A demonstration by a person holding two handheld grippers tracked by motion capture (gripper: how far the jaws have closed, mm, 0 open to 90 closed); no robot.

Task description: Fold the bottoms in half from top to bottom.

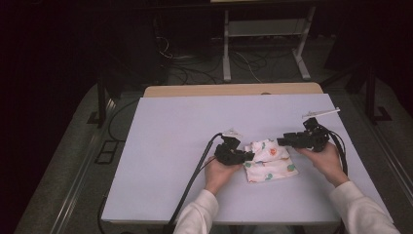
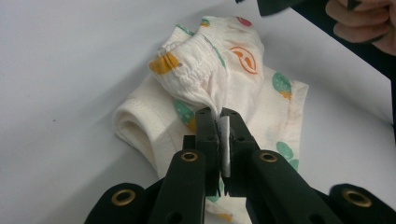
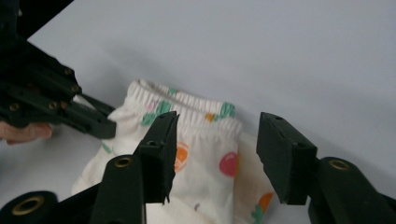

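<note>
Small white cotton garment with coloured fruit print (image 1: 269, 160), folded, on white tabletop (image 1: 170, 146) between both hands. Left gripper (image 1: 247, 156) pinches its elastic edge; right gripper (image 1: 281, 142) gapes (nothing gripped). Thin white stick (image 1: 320, 112) lies behind.

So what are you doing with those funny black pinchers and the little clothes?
A person at a white table is folding a small piece of white clothing with coloured prints, using a gripper in each hand. The left gripper is pinched shut on a fold of the cloth near its elastic band. The right gripper stands open just above the cloth, its jaws apart and not pressing on it. The clothing lies partly folded on the table.
</note>
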